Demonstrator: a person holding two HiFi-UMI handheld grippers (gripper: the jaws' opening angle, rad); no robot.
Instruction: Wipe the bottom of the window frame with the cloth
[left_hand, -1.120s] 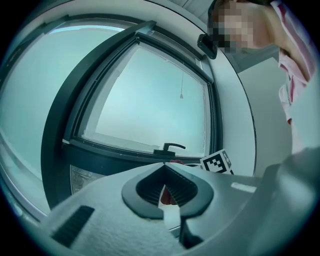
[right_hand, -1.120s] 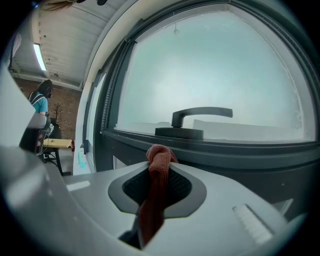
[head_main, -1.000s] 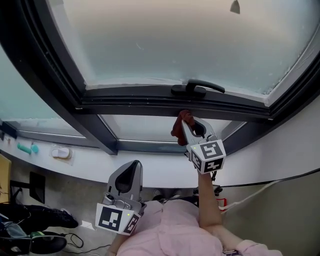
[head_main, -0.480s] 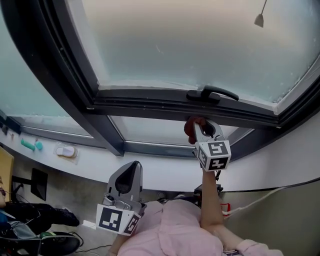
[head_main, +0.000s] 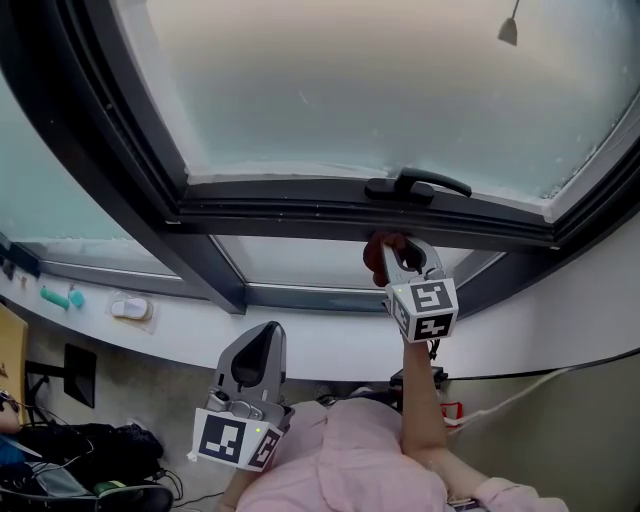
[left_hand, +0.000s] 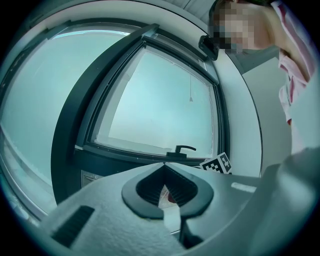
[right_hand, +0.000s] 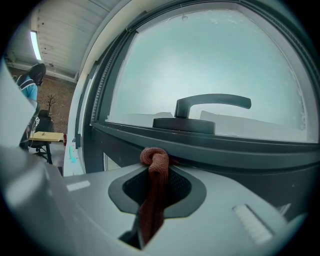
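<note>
Right gripper (head_main: 401, 254) still holds cloth (head_main: 379, 243) against window frame (head_main: 300, 215).

Right gripper (head_main: 401, 252) is up and toward 1 o'clock versus 1 s ago, then a touch back toward 11 o'clock in the last half second. Rust-red cloth (head_main: 381, 243) in its jaws hung clear below the dark grey metal bottom rail of window frame (head_main: 300, 214) before, most of the wad visible. Now it is up against the rail underside with only a small bit showing, at 7 o'clock of the black lever window handle (head_main: 418, 184). Head view shifted too: the small grey cone-shaped cord pull (head_main: 509, 30) drifted toward 4 o'clock.
</note>
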